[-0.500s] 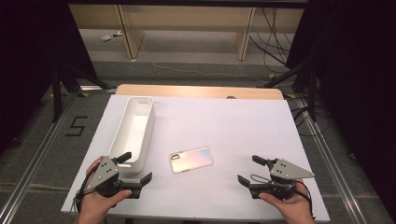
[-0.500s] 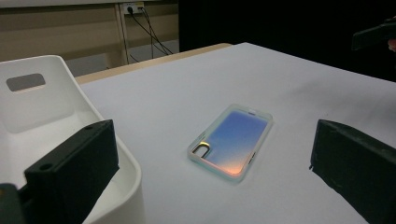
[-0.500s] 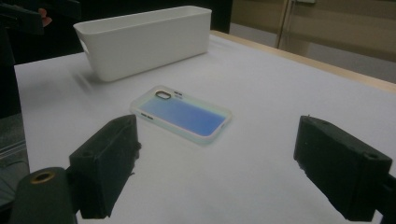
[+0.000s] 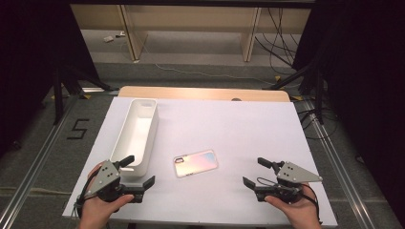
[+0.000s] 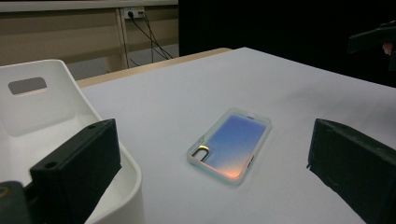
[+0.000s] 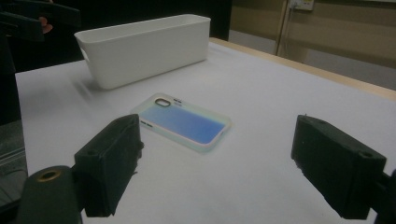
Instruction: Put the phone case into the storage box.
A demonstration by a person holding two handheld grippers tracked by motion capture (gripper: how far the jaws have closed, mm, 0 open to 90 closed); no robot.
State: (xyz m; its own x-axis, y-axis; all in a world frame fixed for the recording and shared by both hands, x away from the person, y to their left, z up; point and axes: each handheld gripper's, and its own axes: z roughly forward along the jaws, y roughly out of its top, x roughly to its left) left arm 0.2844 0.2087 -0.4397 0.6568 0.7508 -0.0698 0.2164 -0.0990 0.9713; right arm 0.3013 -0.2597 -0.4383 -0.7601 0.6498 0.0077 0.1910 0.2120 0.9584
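An iridescent phone case (image 4: 196, 162) lies flat on the white table cover, camera cutout to the left; it also lies ahead of the jaws as the case (image 5: 230, 144) and the case (image 6: 187, 120) in the gripper views. A long white bin (image 4: 135, 135) stands left of it, running front to back. My left gripper (image 4: 138, 171) rests at the front left by the bin's near end, jaws wide open and empty. At the front right my right gripper (image 4: 256, 172) also stands open and empty, pointing toward the case.
The white cover (image 4: 239, 129) lies over a wooden table whose far edge (image 4: 205, 93) shows beyond it. Dark floor, metal rails and cables surround the table. The bin (image 5: 42, 112) sits close against my left jaw; the bin (image 6: 144, 46) stands beyond the case.
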